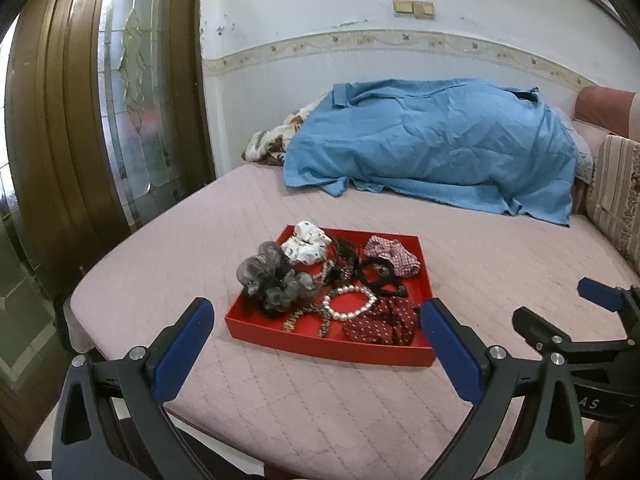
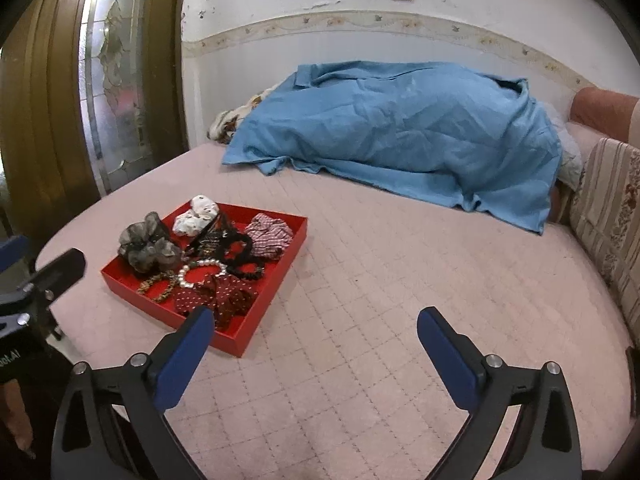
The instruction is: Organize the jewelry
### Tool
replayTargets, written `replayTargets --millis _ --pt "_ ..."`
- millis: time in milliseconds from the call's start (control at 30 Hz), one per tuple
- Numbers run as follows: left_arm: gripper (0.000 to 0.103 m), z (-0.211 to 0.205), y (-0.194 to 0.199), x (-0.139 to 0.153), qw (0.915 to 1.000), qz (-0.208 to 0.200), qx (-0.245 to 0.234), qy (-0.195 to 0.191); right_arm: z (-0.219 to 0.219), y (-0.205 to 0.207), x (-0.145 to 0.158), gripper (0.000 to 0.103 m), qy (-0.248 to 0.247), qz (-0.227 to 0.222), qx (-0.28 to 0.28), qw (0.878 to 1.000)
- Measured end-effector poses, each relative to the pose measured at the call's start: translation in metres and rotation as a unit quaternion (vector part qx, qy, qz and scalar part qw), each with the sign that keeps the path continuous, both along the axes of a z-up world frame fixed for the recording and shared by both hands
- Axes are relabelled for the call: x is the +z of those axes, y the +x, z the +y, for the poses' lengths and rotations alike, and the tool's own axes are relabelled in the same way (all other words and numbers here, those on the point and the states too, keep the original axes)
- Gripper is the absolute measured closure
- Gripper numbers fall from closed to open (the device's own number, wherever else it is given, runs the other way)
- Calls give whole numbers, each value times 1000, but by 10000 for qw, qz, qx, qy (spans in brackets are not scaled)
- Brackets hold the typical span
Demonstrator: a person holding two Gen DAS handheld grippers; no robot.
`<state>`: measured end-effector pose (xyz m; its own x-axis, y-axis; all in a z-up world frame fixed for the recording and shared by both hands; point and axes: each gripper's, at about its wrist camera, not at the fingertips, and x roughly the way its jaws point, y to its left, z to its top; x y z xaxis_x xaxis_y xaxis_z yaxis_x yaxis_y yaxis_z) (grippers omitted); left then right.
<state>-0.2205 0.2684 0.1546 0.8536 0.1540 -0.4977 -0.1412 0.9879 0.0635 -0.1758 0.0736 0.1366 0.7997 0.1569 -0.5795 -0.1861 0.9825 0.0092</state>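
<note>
Red tray [image 1: 280, 334] of jewelry dead ahead of left gripper [image 1: 316, 334], nearer than right gripper [image 2: 316, 342]; both spread wide, empty.

We see each gripper, left gripper [image 1: 316, 344] and right gripper [image 2: 314, 346], as black angular arms with silver screws and blue fingertip pads [image 1: 182, 350].

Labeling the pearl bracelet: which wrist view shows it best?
Left wrist. The pearl bracelet lies near centre between that claw's fingers, large, its loop of beads clear in the red tray. The right wrist view shows it smaller and off to the left, partly crowded by the scrunchies.
</note>
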Motion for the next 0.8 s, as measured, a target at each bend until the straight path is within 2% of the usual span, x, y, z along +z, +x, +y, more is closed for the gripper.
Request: replayTargets --millis 400,667,800 --pt "0 -7 10 -14 9990 424 -39 -126 -15 3 -12 0 218 256 -46 9994" --pt "0 -7 13 -23 9979 632 -9 -146 -17 4 -15 0 163 270 -93 9995" --pt "0 -5 14 -27 9972 722 4 -180 -13 -1 -14 0 12 107 -153 9998"
